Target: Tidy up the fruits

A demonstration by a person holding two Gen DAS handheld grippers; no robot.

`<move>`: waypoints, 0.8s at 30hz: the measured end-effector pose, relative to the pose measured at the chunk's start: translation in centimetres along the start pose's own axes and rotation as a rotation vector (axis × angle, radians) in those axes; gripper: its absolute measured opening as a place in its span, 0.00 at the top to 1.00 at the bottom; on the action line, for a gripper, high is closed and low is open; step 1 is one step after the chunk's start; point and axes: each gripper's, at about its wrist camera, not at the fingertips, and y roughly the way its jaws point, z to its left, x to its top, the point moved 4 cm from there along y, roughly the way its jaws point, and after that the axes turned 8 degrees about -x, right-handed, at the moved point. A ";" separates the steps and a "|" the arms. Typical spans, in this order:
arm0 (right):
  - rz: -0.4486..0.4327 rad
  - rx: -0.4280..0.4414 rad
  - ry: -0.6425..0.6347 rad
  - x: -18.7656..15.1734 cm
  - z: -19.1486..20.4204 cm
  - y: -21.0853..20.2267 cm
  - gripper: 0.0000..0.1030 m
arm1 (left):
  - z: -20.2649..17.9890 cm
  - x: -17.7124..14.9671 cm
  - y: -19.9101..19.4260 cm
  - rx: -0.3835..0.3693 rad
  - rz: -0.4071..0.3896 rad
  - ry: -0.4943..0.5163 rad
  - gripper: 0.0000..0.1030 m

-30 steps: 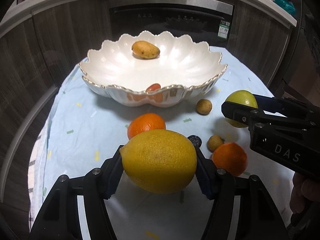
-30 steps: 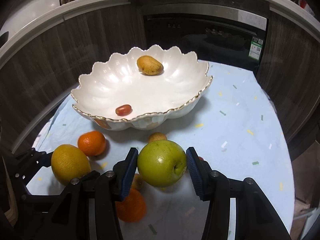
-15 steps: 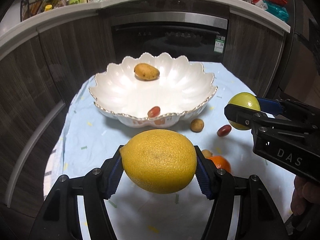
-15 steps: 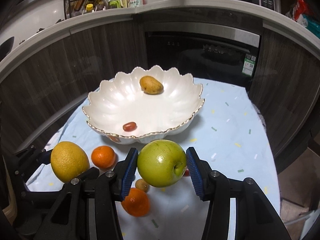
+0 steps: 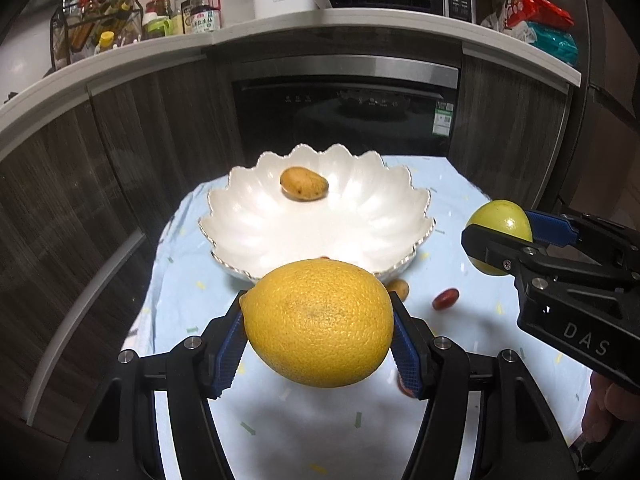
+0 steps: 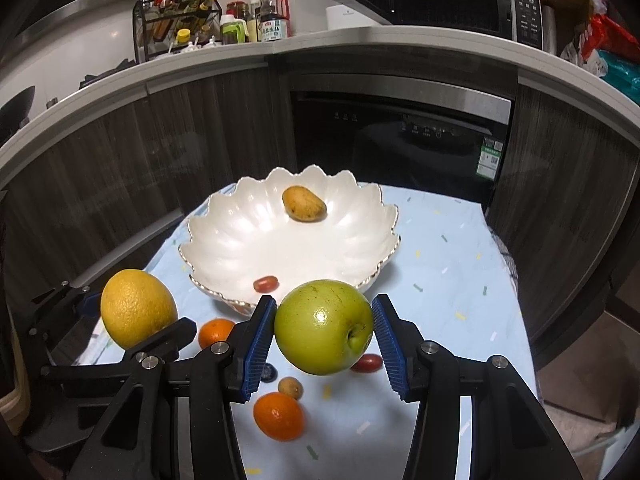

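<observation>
My left gripper is shut on a big yellow lemon, held in the air in front of the white scalloped bowl. My right gripper is shut on a green apple, also raised above the table; the apple shows at the right of the left wrist view, and the lemon at the left of the right wrist view. In the bowl lie a small yellow-brown mango and a red grape.
On the pale blue tablecloth below lie two oranges, a small brown fruit, a red grape and a dark round piece. Dark cabinets and an oven stand just behind the table.
Both grippers have risen with their fruit. The bowl and loose fruit now look farther below, and the counter with its bottles has come into view.
</observation>
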 end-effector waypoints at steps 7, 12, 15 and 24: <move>-0.023 -0.004 -0.001 1.2 0.0 -0.4 0.51 | 0.8 1.7 -0.3 0.011 -0.024 -0.005 0.38; -0.036 -0.006 -0.008 2.1 0.1 -0.3 0.51 | 1.5 2.6 -0.3 0.015 -0.038 -0.012 0.38; -0.040 -0.006 -0.011 2.6 0.2 -0.1 0.51 | 1.9 3.1 -0.1 0.018 -0.043 -0.016 0.38; -0.040 -0.006 -0.018 3.8 0.6 1.0 0.51 | 3.1 4.4 1.0 0.024 -0.053 -0.029 0.38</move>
